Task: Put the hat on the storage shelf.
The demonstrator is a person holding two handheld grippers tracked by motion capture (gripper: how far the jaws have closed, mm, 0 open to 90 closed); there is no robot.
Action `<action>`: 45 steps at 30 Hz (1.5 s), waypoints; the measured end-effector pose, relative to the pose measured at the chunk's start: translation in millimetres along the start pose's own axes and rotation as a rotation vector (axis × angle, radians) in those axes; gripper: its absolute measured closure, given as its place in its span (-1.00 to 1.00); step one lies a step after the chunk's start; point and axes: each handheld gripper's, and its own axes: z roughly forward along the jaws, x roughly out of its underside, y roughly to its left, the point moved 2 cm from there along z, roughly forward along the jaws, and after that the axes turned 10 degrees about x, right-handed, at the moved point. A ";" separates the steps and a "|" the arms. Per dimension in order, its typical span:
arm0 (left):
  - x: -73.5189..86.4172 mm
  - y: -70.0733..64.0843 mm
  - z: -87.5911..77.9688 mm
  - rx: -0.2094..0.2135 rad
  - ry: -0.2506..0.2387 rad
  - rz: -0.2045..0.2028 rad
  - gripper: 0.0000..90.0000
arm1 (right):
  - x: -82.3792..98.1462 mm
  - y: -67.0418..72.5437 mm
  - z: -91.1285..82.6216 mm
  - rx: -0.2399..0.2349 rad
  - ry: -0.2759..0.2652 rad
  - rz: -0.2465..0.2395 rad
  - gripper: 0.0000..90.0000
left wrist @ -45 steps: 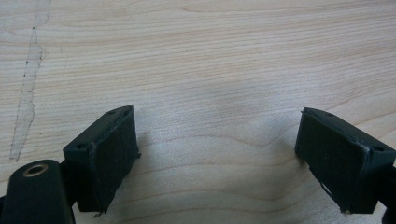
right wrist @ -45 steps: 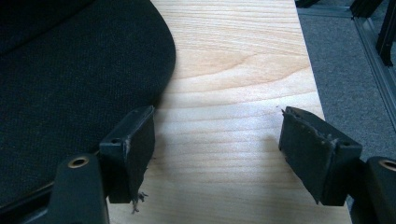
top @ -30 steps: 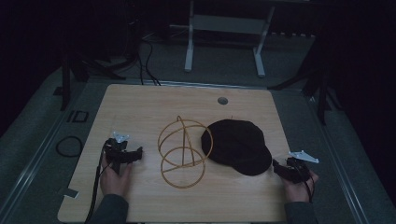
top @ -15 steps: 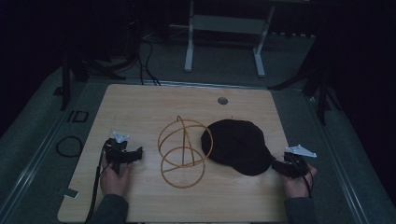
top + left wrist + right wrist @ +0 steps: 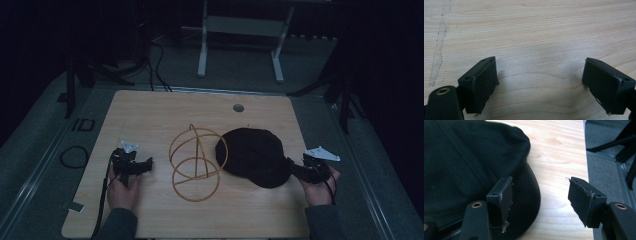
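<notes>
A black cap (image 5: 254, 154) lies right of centre on the wooden table (image 5: 150, 115). Beside it on its left stands a gold wire frame (image 5: 196, 162) made of rings. My right gripper (image 5: 294, 168) is open at the cap's right brim. In the right gripper view its left jaw hangs over the brim of the cap (image 5: 461, 157), its right jaw is over bare wood, and the right gripper (image 5: 540, 180) holds nothing. My left gripper (image 5: 146, 164) rests left of the frame. Over bare wood, the left gripper (image 5: 539, 61) stands open and empty.
A round cable hole (image 5: 238, 107) sits near the table's far edge. On the floor to the left lies a dark cable loop (image 5: 74, 156). A metal desk frame (image 5: 240, 30) stands behind the table. The table's right edge (image 5: 584, 157) runs close by my right gripper.
My right gripper has moved a little forward and left, up to the cap's brim. The left gripper has stayed where it was.
</notes>
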 end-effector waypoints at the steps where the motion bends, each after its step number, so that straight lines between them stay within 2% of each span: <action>1: 0.0 0.0 0.0 0.000 0.000 0.000 -0.72 | -1.9 0.9 -0.1 -0.003 -0.004 -0.007 -0.21; 13: 0.0 -0.1 0.1 0.000 -0.002 -0.002 -0.72 | -20.0 13.1 -2.9 -0.073 -0.037 -0.059 -0.25; 17: 0.0 -0.1 0.1 0.000 -0.002 -0.002 -0.72 | -25.2 16.6 -2.8 -0.105 -0.042 -0.060 -0.26; 27: 0.0 -0.1 0.2 0.000 -0.002 -0.002 -0.72 | -34.6 35.8 2.2 -0.173 -0.042 -0.111 -0.33; 34: 0.0 -0.1 0.2 0.000 -0.002 -0.001 -0.72 | -40.6 50.1 7.9 -0.220 -0.022 -0.159 -0.42; 38: 0.0 -0.1 0.1 0.000 -0.002 -0.002 -0.72 | -42.7 54.0 11.2 -0.246 -0.014 -0.168 -0.45; 40: 0.0 -0.1 0.1 0.000 -0.001 -0.001 -0.72 | -44.8 57.7 16.7 -0.267 0.005 -0.189 -0.49; 45: 0.0 -0.1 0.1 0.000 -0.001 -0.001 -0.72 | -47.2 59.5 23.7 -0.284 0.026 -0.215 -0.54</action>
